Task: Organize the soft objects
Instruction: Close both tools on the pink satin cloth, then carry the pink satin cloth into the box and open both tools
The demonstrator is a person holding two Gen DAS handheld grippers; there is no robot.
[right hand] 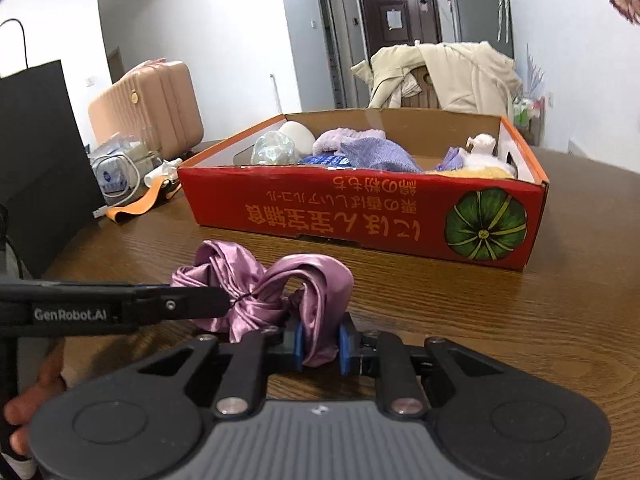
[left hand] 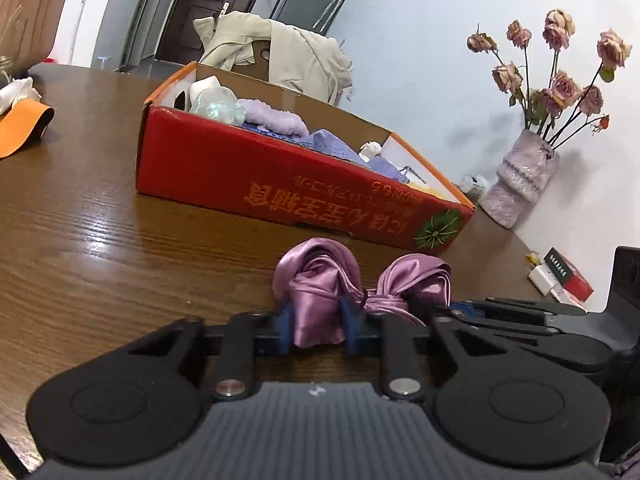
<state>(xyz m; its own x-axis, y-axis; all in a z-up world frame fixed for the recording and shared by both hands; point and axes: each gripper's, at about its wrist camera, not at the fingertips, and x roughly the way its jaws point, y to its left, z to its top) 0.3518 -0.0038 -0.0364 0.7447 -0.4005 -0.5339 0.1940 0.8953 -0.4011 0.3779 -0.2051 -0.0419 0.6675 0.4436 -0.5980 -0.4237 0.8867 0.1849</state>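
Note:
A purple satin bow point(left hand: 320, 280) lies on the brown wooden table just in front of a red cardboard box point(left hand: 256, 176). My left gripper point(left hand: 318, 328) is shut on the bow's left loop. My right gripper point(right hand: 322, 346) is shut on the bow's right loop point(right hand: 316, 280). The right gripper enters the left wrist view from the right point(left hand: 472, 308), and the left gripper enters the right wrist view from the left point(right hand: 212, 300). The box point(right hand: 360, 216) holds lilac towels point(right hand: 372, 152), a clear plastic bag point(right hand: 276, 148) and a small white plush point(right hand: 484, 146).
A vase of dried roses point(left hand: 524, 176) stands right of the box by the wall. An orange cap point(left hand: 20, 128) lies far left. A small red box and charger point(left hand: 560, 276) lie at the right. A black bag point(right hand: 36, 160), cables and a pink suitcase point(right hand: 152, 108) are at the left.

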